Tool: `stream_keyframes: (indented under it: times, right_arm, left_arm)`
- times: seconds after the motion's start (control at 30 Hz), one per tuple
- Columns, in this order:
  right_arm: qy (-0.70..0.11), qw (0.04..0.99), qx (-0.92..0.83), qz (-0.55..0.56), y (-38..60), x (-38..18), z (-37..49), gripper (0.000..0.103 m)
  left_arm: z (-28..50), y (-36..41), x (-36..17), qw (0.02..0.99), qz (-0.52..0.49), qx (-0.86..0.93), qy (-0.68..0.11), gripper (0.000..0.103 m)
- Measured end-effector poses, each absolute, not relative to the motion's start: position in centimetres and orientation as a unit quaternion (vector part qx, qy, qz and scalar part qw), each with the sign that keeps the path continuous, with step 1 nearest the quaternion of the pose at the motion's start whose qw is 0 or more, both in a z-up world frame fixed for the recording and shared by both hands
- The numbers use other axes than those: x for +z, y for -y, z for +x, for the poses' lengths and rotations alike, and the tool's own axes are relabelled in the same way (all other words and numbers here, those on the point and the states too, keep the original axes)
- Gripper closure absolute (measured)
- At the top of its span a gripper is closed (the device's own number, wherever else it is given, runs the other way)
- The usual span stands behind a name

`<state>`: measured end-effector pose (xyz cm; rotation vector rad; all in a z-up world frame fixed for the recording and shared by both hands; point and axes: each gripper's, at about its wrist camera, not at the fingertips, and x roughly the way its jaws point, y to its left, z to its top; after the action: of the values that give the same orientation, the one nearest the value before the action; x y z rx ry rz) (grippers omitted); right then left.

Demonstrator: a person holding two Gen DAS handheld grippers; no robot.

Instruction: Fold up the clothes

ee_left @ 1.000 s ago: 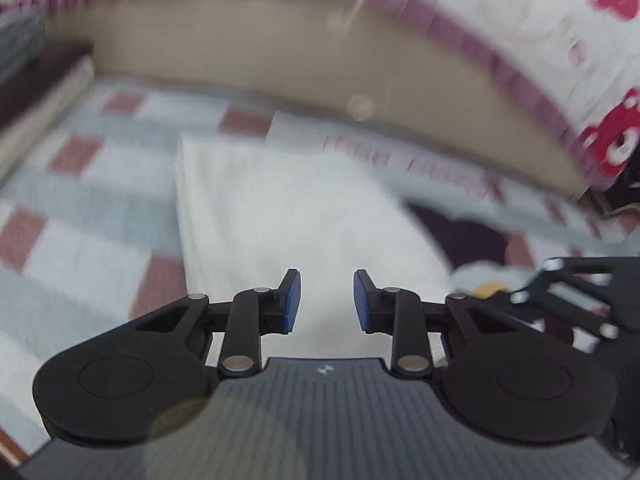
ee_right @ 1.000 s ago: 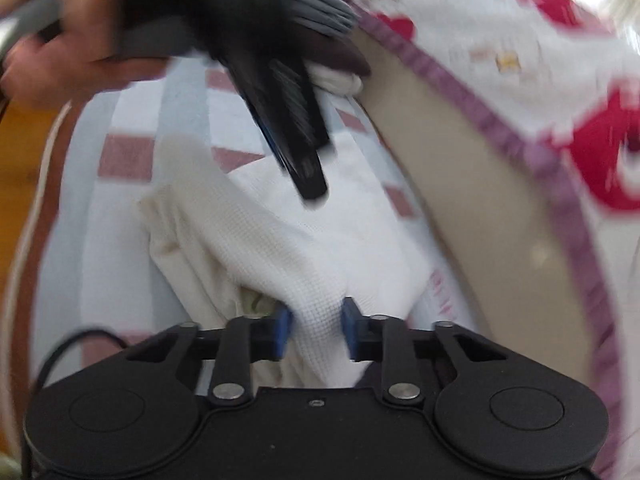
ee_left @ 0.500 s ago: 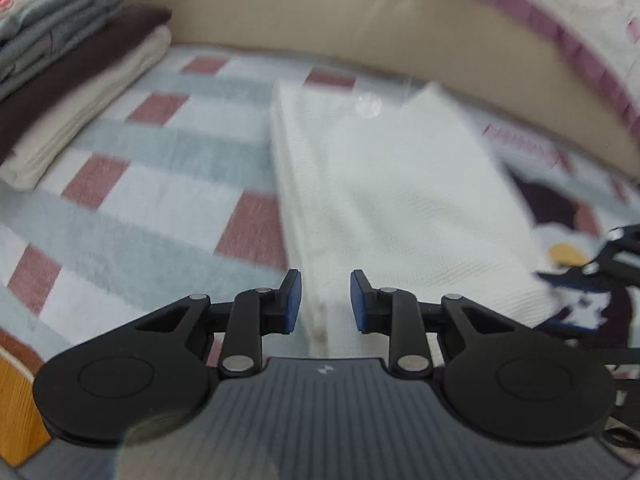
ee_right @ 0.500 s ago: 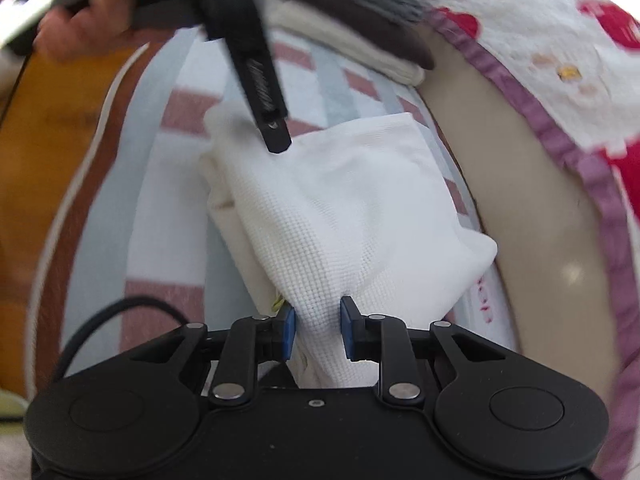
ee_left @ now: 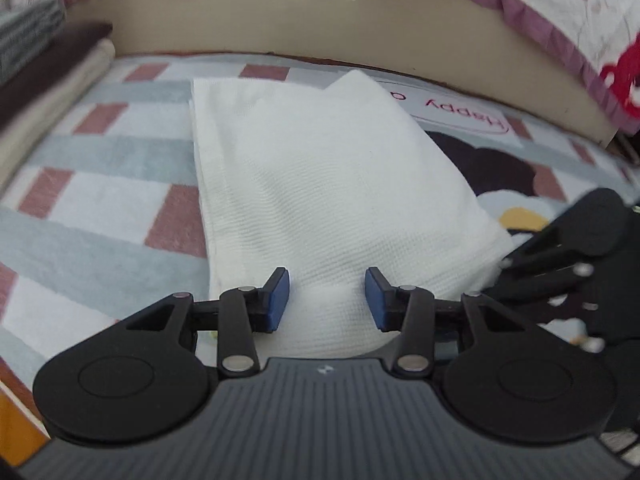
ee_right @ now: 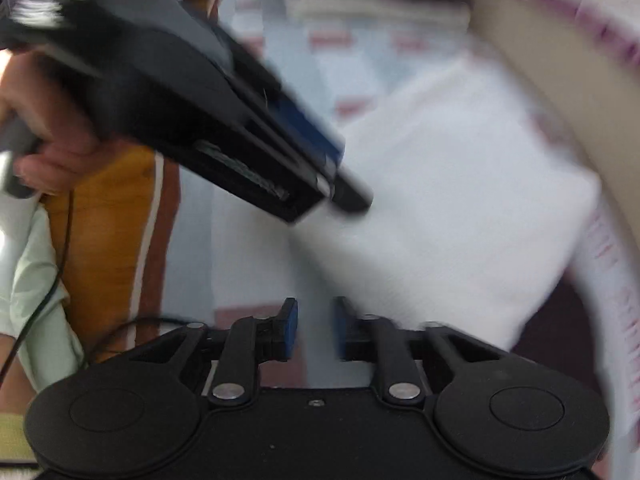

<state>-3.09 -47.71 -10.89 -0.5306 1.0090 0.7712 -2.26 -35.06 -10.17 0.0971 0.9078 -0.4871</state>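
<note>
White folded garment (ee_left: 320,184) lies flat on the checked mat (ee_left: 100,208), grey, white and dusty-red squares, roughly mid-mat with its far edge near the beige base (ee_left: 280,20) of the bed or sofa behind. It's folded into a tapered block, 1 corner peaking at the far side, layered fold edge running down its left side. Left gripper (ee_left: 327,295) sits over the near end of the garment, angled down; its 2 blue pads (ee_left: 278,294) stand apart with cloth bulging up between them, jaws opening, pads not pressing on the fabric. Right gripper (ee_right: 314,330) is at the garment's near-right corner; in the left wrist view its black linkage (ee_left: 580,264) shows just beside that corner. Its jaws are narrow and closing; the right wrist view is motion-blurred, and I see mat and pale cloth in the slim gap but can't tell for sure if the pads pinch anything. In that same view the left gripper (ee_right: 348,196) comes in from the upper left, tip down on the white cloth, a hand (ee_right: 52,136) wrapped round its handle. A stack of folded clothes (ee_left: 36,72), grey, dark brown and cream, sits at the far left of the mat. A cartoon print with "Happy" lettering (ee_left: 464,114) shows on the mat right of the garment.
</note>
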Motion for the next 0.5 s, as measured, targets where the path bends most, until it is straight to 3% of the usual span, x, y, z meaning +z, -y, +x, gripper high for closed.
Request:
stream_keyframes:
  times: [0.1,0.23,0.33,0.5]
  right_arm:
    - [-0.475,0.777,0.355,-0.212,48.6,-9.8,-2.5,0.088]
    - [-0.422,0.811,0.402,-0.056,52.9,-5.4,-2.5,0.060]
    - [-0.412,0.834,0.368,0.007,54.6,-4.8,-1.2,0.059]
    - [-0.467,0.837,0.278,-0.059,53.5,-7.2,0.2,0.059]
  left_arm:
    - [-2.3,35.1,-10.3,0.873,0.055,-0.226,-0.429,0.060]
    - [-2.7,34.7,-10.3,0.878,0.051,-0.216,-0.423,0.060]
    - [-3.2,34.7,-10.1,0.880,0.078,-0.217,-0.416,0.060]
    - [-2.4,33.8,-9.5,0.871,0.068,-0.211,-0.437,0.060]
